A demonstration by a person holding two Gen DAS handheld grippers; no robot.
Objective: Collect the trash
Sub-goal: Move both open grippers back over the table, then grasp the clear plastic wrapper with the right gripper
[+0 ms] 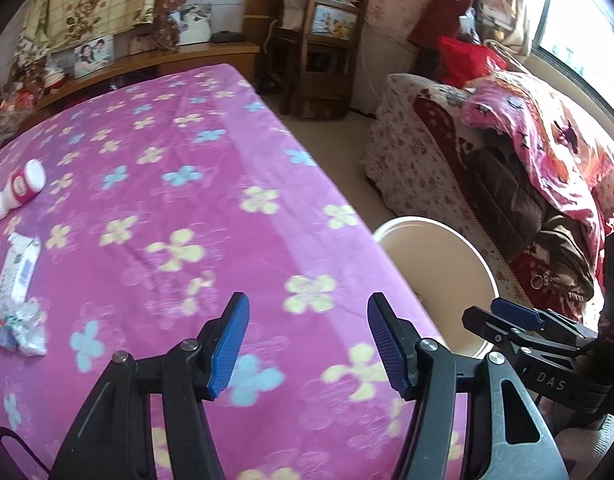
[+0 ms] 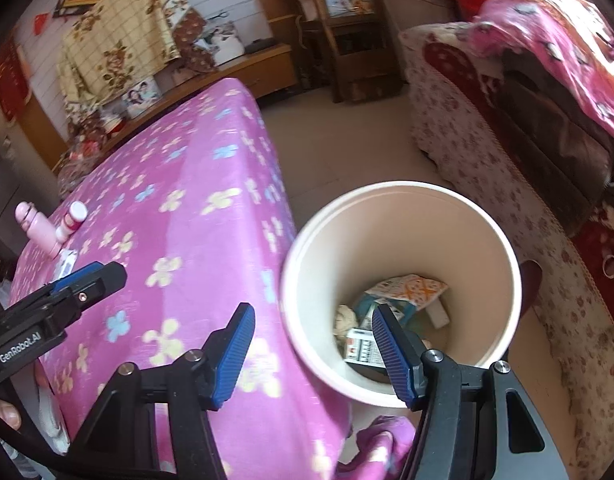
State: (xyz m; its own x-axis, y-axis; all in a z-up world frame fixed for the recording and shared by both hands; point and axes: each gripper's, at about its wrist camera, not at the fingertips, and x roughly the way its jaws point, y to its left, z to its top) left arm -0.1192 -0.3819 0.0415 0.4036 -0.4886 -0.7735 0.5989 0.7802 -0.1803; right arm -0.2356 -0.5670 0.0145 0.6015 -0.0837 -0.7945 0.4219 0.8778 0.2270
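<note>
A white round bin [image 2: 487,240] stands on the floor beside the table; it also shows in the left wrist view [image 1: 447,240]. Wrappers and a small carton [image 2: 403,292] lie at its bottom. My right gripper [image 2: 311,348] is open and empty, held above the bin's near-left rim. My left gripper [image 1: 307,344] is open and empty over the table's pink flowered cloth [image 1: 187,220]. On the cloth at far left lie a small red-and-white bottle [image 1: 21,190], a flat printed wrapper [image 1: 19,268] and a crumpled foil wrapper [image 1: 23,326].
A pink bottle [image 2: 37,228] lies near the small bottle [image 2: 71,218]. A sofa with blankets [image 1: 527,160] stands right of the bin. A wooden shelf [image 1: 319,40] and a low cabinet [image 1: 211,56] stand behind the table. Bare floor [image 2: 347,136] lies between table and sofa.
</note>
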